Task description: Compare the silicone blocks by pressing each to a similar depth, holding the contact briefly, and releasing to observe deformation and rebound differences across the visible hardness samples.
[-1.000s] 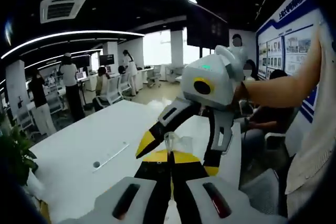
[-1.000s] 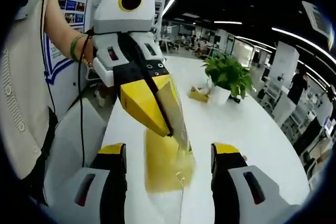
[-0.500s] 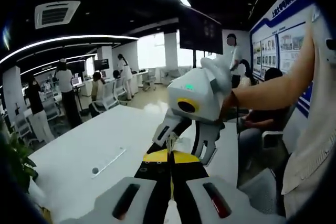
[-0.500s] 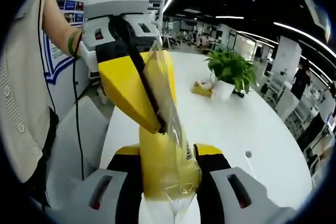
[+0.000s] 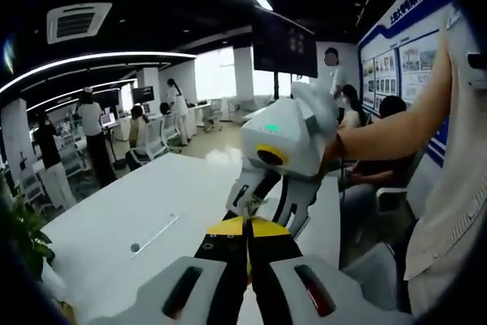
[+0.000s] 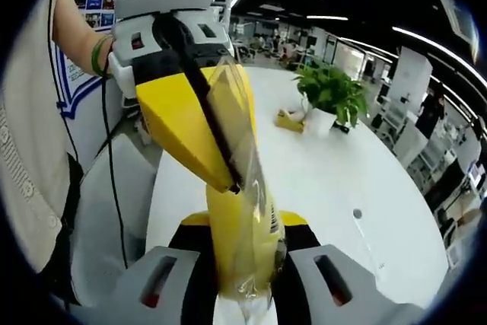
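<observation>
Right gripper view: both claws (image 6: 247,245) pinch a clear bag (image 6: 242,188); plant (image 6: 331,95) on counter (image 6: 335,180). Left claw (image 5: 246,227) pressed together. Wall posters (image 5: 396,58) unreadable.

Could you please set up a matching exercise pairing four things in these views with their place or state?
Things:
1. left tongs
2. right tongs
3. potted plant
4. clear bag

States or places:
A. standing on the white table
B. pinched by both tongs
C. shut on the bag's upper part
D. shut on the bag's lower end

Pairs: 1-C, 2-D, 3-A, 4-B
</observation>
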`<state>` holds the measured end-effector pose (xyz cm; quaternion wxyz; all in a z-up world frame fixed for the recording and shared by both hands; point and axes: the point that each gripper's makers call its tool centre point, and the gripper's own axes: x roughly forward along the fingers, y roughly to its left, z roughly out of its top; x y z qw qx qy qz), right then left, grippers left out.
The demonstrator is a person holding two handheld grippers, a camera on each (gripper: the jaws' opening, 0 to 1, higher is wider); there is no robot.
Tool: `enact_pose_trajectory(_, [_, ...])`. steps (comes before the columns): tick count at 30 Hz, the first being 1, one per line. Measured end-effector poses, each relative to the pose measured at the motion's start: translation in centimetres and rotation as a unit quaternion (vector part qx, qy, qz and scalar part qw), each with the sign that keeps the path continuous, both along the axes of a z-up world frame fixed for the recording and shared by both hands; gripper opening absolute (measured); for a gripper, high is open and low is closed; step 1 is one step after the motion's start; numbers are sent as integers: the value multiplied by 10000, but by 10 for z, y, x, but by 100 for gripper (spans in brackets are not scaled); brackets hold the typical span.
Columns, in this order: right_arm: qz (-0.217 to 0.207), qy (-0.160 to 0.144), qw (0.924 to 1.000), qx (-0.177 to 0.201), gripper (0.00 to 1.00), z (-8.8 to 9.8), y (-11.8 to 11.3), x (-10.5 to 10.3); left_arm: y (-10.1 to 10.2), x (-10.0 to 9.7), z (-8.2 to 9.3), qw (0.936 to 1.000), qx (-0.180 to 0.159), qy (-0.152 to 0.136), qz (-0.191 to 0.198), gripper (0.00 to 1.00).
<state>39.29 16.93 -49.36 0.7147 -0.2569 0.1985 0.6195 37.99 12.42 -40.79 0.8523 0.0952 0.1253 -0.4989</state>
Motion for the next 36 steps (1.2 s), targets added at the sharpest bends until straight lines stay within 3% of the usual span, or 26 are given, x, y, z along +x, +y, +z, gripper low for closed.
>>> enact_pose_trajectory(2, [2, 56, 10000, -9, 15, 0, -1, -2, 0, -1, 0, 10000, 5, 7, -15, 0])
enact_pose_trajectory(5, [54, -20, 10000, -36, 14, -2, -2, -2, 0, -3, -1, 10000, 57, -20, -45, 0])
enact_pose_trajectory(6, [88, -180, 9998, -27, 14, -1, -3, -1, 2, -2, -1, 10000, 57, -24, -48, 0])
enact_pose_trajectory(11, [85, -204, 9997, -62, 13, -2, -4, -2, 4, -1, -2, 9999, 91, -65, -71, 0])
enact_pose_trajectory(36, [135, -143, 9998, -91, 15, -5, -5, -7, 3, -5, -5, 9993, 265, -229, -137, 0])
